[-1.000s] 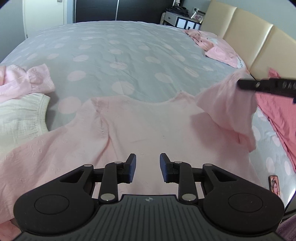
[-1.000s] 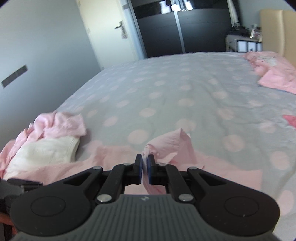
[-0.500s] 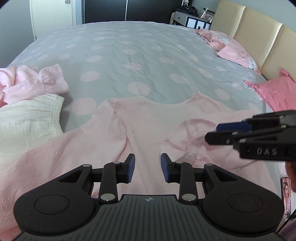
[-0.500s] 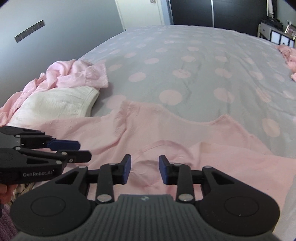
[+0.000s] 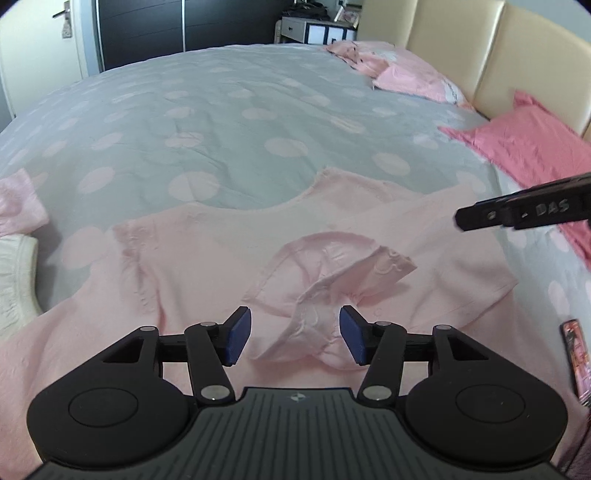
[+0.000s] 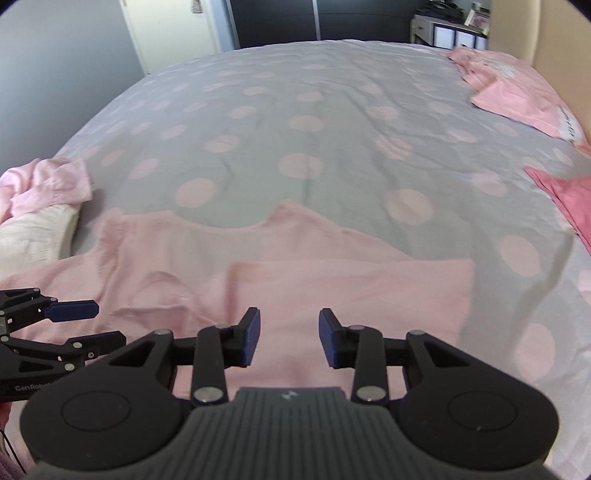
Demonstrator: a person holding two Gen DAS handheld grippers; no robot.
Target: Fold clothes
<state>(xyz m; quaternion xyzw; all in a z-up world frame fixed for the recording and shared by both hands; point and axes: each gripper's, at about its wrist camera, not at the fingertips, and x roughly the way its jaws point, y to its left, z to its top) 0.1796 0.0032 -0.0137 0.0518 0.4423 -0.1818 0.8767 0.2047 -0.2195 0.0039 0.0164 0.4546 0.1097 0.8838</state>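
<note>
We are in a home bedroom: a wide bed (image 6: 295, 110) under a grey duvet with pink dots, a cream padded headboard (image 5: 517, 48), dark wardrobe doors (image 5: 147, 29), a white door (image 5: 37, 40) and a small drawer unit (image 6: 447, 33).

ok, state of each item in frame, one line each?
pink top: spread flat on the bed, right side folded in
folded-in sleeve: crumpled on the top
left gripper: jaws opening, sleeve between them, pads not pressing
right gripper: open, holding nothing
cream garment: bunched
</note>
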